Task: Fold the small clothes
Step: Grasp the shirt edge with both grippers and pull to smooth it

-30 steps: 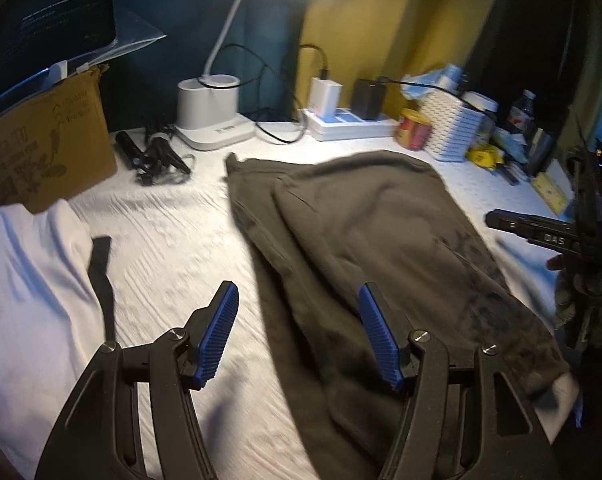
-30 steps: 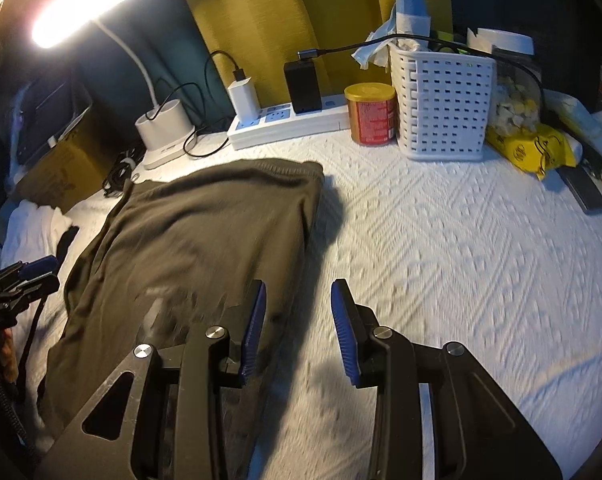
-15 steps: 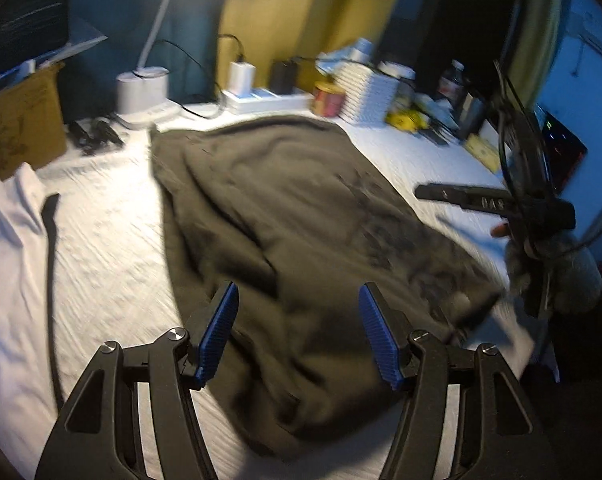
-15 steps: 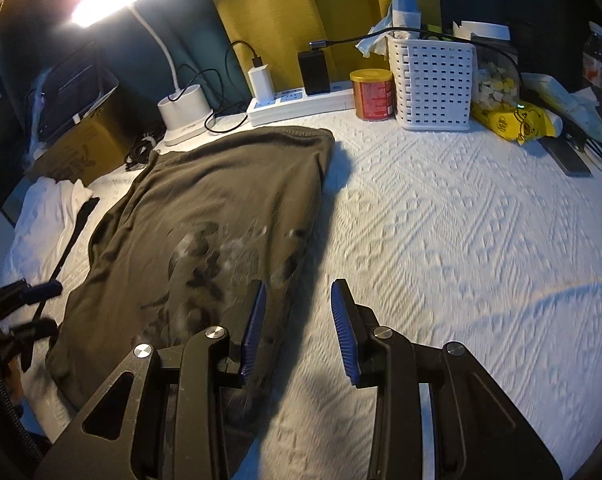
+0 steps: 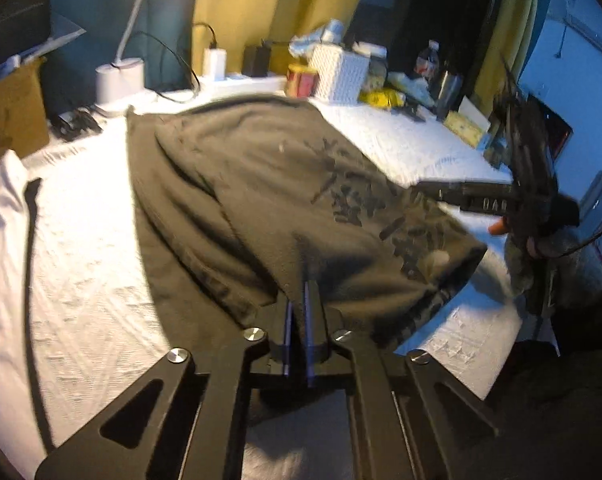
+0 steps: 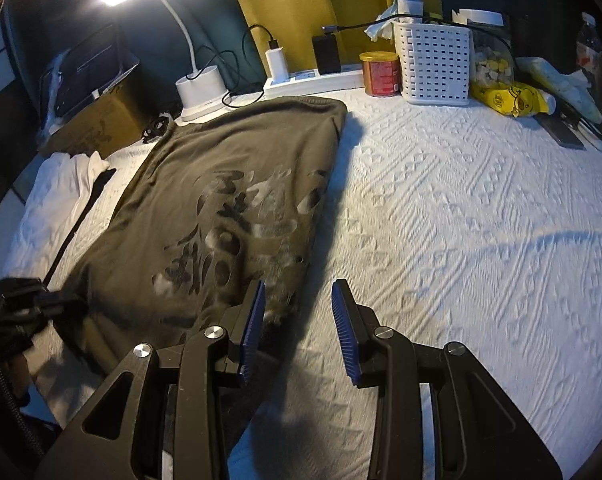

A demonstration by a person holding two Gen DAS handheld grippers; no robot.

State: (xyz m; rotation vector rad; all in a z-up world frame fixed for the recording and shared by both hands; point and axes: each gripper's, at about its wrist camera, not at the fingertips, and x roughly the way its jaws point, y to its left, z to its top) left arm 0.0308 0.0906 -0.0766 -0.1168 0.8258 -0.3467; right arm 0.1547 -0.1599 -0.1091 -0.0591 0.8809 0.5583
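Observation:
An olive-brown T-shirt (image 5: 261,184) with a dark print lies flat on the white textured cover (image 6: 461,220). My left gripper (image 5: 298,294) is shut on the shirt's near hem, and the cloth bunches up between its pads. In the right wrist view it shows as a dark shape (image 6: 41,304) at the shirt's (image 6: 229,200) near left corner. My right gripper (image 6: 298,288) hangs over the shirt's near right corner. Its jaws are opening and the pads press on nothing; the shirt's edge lies by the left finger (image 6: 255,312). A hand carries the right gripper (image 5: 485,200) in the left wrist view.
A white garment (image 6: 61,184) and a black strap (image 5: 31,240) lie left of the shirt. Along the back stand a cardboard box (image 6: 97,124), a lamp base (image 6: 199,92), a power strip (image 6: 313,78), a red can (image 6: 379,74) and a white basket (image 6: 435,62). A yellow bag (image 6: 509,98) sits far right.
The left jaws have gone from wide open to shut on the shirt's near hem. Both grippers have drawn back toward the near edge. The right jaws stand a little wider.

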